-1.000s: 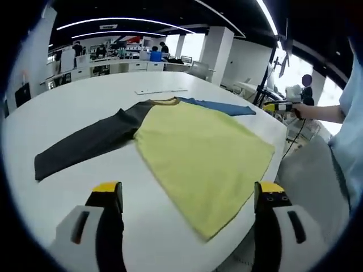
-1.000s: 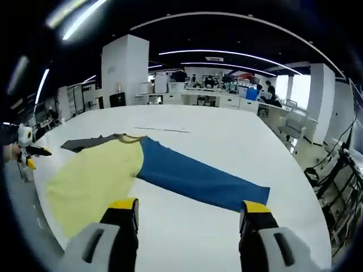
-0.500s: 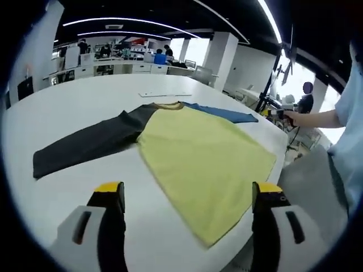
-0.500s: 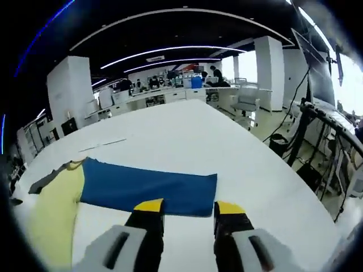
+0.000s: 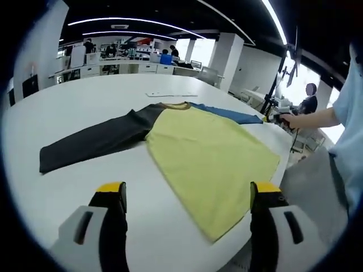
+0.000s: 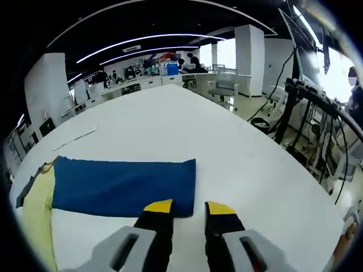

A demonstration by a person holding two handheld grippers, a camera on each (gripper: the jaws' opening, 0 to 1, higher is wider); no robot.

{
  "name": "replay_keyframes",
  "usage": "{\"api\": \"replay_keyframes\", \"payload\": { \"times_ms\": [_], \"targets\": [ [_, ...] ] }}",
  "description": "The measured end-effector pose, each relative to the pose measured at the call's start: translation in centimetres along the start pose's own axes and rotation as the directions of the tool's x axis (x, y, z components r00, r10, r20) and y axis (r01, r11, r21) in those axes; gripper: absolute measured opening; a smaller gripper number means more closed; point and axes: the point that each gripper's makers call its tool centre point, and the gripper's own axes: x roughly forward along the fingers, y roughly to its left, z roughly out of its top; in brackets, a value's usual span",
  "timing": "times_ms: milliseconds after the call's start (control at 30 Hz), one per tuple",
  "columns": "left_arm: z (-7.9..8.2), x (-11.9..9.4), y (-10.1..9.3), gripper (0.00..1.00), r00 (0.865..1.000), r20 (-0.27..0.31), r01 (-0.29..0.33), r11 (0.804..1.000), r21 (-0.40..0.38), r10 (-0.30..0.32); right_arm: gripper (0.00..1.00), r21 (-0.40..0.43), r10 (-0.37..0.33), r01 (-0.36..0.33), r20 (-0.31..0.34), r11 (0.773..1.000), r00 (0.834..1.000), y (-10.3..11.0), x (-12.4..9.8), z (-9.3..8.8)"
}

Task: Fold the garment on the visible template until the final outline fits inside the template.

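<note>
The garment lies flat on the white table (image 5: 68, 113): yellow body (image 5: 210, 153), dark grey sleeve (image 5: 93, 141), blue sleeve (image 5: 232, 115). My left gripper (image 5: 188, 191) stands wide open near the table's front edge, short of the yellow hem, with nothing between its jaws. In the right gripper view the blue sleeve (image 6: 125, 186) stretches flat, and my right gripper (image 6: 188, 208) is at its cuff corner. Its jaws stand a narrow gap apart, the left fingertip (image 6: 159, 207) over the sleeve's lower edge. A hand (image 5: 292, 120) holds that gripper by the sleeve's end.
A thin flat white strip (image 5: 170, 93) lies on the table beyond the collar, also seen as a white strip (image 6: 76, 137). The person's body (image 5: 346, 147) stands at the table's right edge. Stands and cables (image 6: 306, 124) crowd the floor beside the table. Desks and people fill the background.
The right gripper has come down to the blue sleeve's cuff and its jaws have narrowed from wide to a small gap. The left gripper view has barely shifted.
</note>
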Motion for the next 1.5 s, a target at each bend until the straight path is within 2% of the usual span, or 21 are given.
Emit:
{"api": "replay_keyframes", "payload": {
  "times_ms": [300, 333, 367, 433, 500, 667, 833, 867, 1067, 1167, 1233, 1367, 1500],
  "targets": [
    [-0.6, 0.0, 0.1, 0.86, 1.000, -0.008, -0.011, 1.000, -0.015, 0.011, 0.09, 0.057, 0.034, -0.033, -0.023, 0.998, 0.999, 0.4, 0.6, -0.6],
    [-0.5, 0.1, 0.0, 0.86, 1.000, -0.007, -0.011, 1.000, -0.012, 0.011, 0.08, 0.039, 0.033, -0.032, -0.029, 0.999, 0.999, 0.6, 0.6, -0.6],
    [-0.5, 0.1, -0.1, 0.86, 1.000, -0.010, -0.009, 1.000, -0.011, 0.009, 0.06, -0.029, 0.018, -0.019, -0.039, 0.999, 0.999, 0.5, 0.6, -0.7],
    [-0.5, 0.2, -0.1, 0.86, 1.000, -0.007, -0.007, 1.000, -0.008, 0.007, 0.04, -0.074, 0.012, -0.014, -0.028, 0.997, 1.000, 0.7, 0.5, -0.3],
    [-0.4, 0.2, -0.2, 0.85, 1.000, -0.003, -0.006, 1.000, -0.010, 0.006, 0.00, -0.094, 0.021, -0.022, -0.015, 0.995, 1.000, 1.2, 0.2, 0.2],
    [-0.4, 0.2, -0.3, 0.85, 1.000, 0.004, -0.006, 1.000, -0.007, 0.006, 0.00, -0.113, 0.038, -0.037, 0.006, 0.993, 0.999, 2.2, -0.5, 1.7],
    [-0.1, 0.0, -0.4, 0.84, 1.000, 0.021, -0.004, 1.000, -0.008, 0.004, 0.00, -0.147, 0.097, -0.091, 0.029, 0.985, 0.995, 4.6, -0.9, 3.3],
    [-0.1, 0.0, -0.4, 0.84, 1.000, 0.027, -0.002, 1.000, -0.006, 0.002, 0.00, -0.155, 0.120, -0.113, 0.039, 0.981, 0.992, 5.6, -0.9, 3.9],
    [0.3, -0.5, -0.5, 0.84, 0.999, 0.050, -0.003, 1.000, -0.002, 0.003, 0.00, -0.217, 0.239, -0.222, 0.055, 0.951, 0.969, 11.1, -0.7, 5.8],
    [0.5, -0.8, -0.5, 0.84, 0.998, 0.061, -0.010, 1.000, 0.002, 0.010, 0.00, -0.225, 0.319, -0.299, 0.057, 0.927, 0.946, 14.4, -0.2, 6.8],
    [0.6, -0.9, -0.4, 0.83, 0.998, 0.069, -0.014, 1.000, 0.003, 0.014, 0.00, -0.236, 0.345, -0.322, 0.059, 0.917, 0.937, 15.7, -0.1, 7.0],
    [0.7, -1.3, -0.5, 0.83, 0.997, 0.078, -0.022, 1.000, 0.004, 0.022, 0.00, -0.251, 0.428, -0.403, 0.051, 0.880, 0.903, 20.0, 0.4, 7.4],
    [0.7, -1.7, -0.5, 0.82, 0.995, 0.091, -0.029, 1.000, -0.005, 0.029, 0.00, -0.270, 0.510, -0.483, 0.033, 0.833, 0.860, 24.6, 0.1, 6.9]
  ]
}}
